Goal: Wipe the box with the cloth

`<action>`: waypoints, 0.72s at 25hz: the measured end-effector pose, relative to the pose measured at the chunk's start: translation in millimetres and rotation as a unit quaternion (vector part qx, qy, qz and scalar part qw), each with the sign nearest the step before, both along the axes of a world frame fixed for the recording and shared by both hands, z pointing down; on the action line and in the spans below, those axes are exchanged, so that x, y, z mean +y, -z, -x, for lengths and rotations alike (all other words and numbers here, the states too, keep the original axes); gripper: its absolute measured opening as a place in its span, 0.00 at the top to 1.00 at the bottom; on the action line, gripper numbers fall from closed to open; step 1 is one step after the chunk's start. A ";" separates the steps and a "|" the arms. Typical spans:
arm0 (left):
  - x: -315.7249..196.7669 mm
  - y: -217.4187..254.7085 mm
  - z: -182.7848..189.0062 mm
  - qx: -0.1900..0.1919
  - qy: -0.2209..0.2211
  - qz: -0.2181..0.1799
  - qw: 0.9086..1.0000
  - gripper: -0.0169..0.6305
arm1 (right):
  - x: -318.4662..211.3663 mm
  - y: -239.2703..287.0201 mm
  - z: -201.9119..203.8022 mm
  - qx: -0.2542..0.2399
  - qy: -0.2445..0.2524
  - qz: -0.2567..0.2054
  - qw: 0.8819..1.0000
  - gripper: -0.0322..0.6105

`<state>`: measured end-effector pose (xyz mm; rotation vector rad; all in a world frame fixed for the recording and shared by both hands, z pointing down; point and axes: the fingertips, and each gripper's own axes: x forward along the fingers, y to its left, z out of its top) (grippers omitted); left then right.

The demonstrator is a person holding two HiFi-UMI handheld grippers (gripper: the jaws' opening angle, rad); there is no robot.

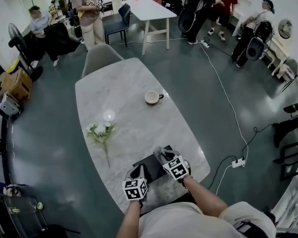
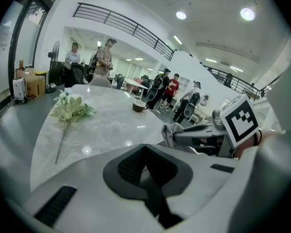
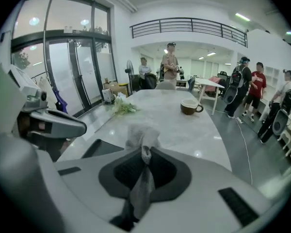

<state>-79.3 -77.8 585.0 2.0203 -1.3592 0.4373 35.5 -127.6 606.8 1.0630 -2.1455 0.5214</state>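
A flat dark box [image 1: 150, 164] lies near the front edge of the marble table [image 1: 124, 108]. My right gripper [image 1: 165, 157] hovers over the box's far right part, shut on a grey cloth [image 3: 141, 136] that bunches out past its jaws and trails back between them. From the left gripper view the cloth [image 2: 171, 132] hangs at that gripper's tip. My left gripper [image 1: 137, 172] sits at the box's near left side. Its jaws [image 2: 144, 152] are shut, with nothing visible between them. Whether they pinch the box's edge is unclear.
A coffee cup [image 1: 152, 97] stands mid-table. A sprig of flowers [image 1: 102, 133] lies to the left of the box. A grey chair [image 1: 99, 57] is at the table's far end. Several people stand and sit around a white table [image 1: 148, 8] beyond. A cable [image 1: 223, 93] runs over the floor on the right.
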 end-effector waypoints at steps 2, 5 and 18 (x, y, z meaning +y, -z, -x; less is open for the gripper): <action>8.9 4.7 1.7 0.001 -0.008 -0.010 1.000 0.94 | 15.5 9.3 2.5 -0.018 -0.015 -0.016 1.000 0.88; 24.4 5.5 3.6 0.003 -0.021 -0.020 1.000 0.94 | 41.7 17.4 8.0 -0.051 -0.038 -0.034 0.997 0.88; 56.0 34.6 -45.5 -0.009 -0.021 -0.069 0.997 0.94 | 78.0 73.9 -22.9 -0.091 -0.019 -0.112 0.989 0.88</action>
